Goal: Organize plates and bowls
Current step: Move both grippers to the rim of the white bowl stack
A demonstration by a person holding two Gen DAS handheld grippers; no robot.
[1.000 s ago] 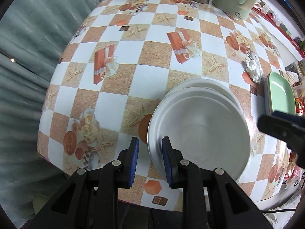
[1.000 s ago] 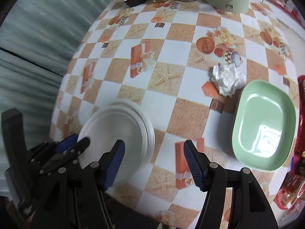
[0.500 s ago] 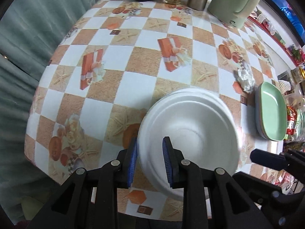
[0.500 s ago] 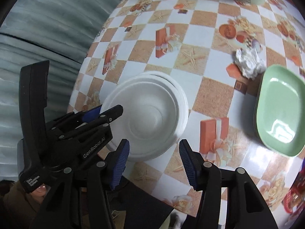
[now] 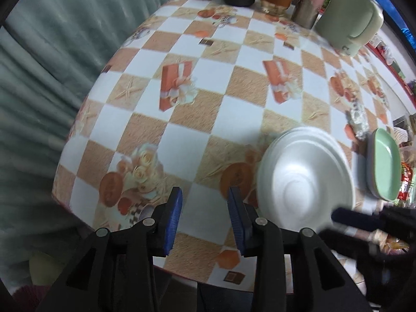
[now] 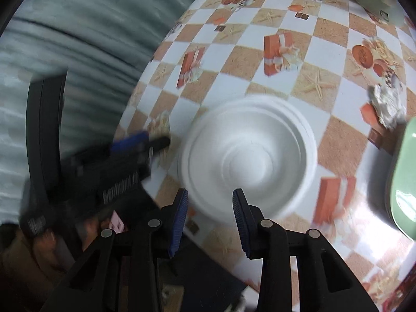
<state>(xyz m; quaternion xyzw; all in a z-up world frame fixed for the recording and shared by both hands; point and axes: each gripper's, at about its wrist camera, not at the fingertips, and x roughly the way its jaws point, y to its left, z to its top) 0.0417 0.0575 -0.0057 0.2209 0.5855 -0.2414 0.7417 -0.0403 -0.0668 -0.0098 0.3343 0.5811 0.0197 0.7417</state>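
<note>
We are at the near edge of the surface (image 5: 208, 140), where the white plates (image 5: 304, 179) sit stacked in a slightly offset pile on the checked cloth, close to the surface's near right corner as the left wrist view has it. The left gripper (image 5: 204, 215) hangs just beside the stack's rim, its jaws opening with nothing between them, only bare cloth showing in the gap, so we read it as letting go of the pile. The right gripper (image 6: 209, 217) points down at the stack's near rim (image 6: 215, 208); its jaws are closing, and the rim lies in the gap between them, but the pads do not press on it yet as far as we can tell through the blur. To the right, toward the surface's right edge, the green plates (image 6: 405, 182) wait in their own pile, with a crumpled tissue (image 6: 388, 105) between the two stacks and cups and a pale green jug (image 5: 349, 23) along the far edge. Our read: this is a hand-over of the white stack from left to right. The next move calls for the right jaws to seat squarely on the rim, catching every plate in the offset pile, not just the top one, before any lift or slide.
</note>
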